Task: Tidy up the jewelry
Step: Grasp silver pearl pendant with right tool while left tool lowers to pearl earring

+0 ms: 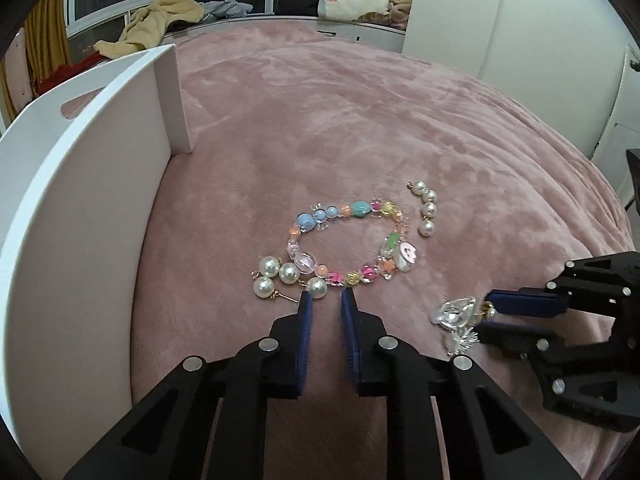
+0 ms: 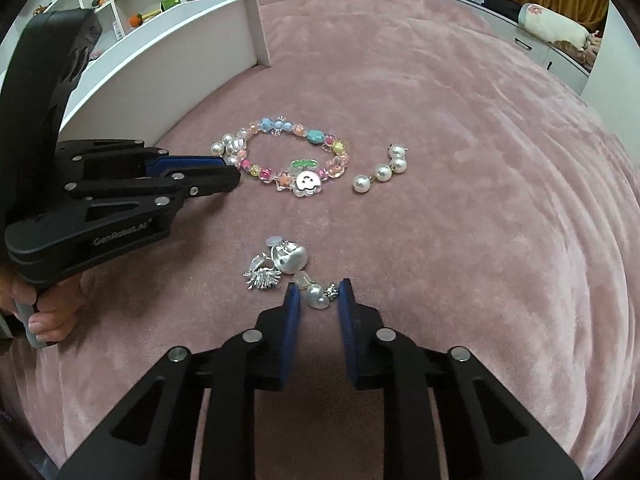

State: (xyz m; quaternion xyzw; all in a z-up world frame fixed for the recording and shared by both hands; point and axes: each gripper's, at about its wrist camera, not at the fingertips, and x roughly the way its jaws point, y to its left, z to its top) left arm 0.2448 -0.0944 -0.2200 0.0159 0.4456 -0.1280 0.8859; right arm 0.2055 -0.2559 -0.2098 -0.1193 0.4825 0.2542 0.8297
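Crowding the beaded bracelet (image 1: 347,245) — pearl earrings (image 1: 285,278), white tray (image 1: 80,208).

The left wrist view looks forward along its own blue-padded fingers (image 1: 306,312), low and close over the pink blanket (image 1: 360,120), facing the window wall; the white tray (image 1: 80,200) fills its left side; the right wrist view sits equally low, aimed from the other side toward the same tray (image 2: 160,52) and shelves; both share the beaded bracelet (image 1: 348,240) (image 2: 292,160), and each catches the other gripper (image 1: 486,316) (image 2: 234,172).
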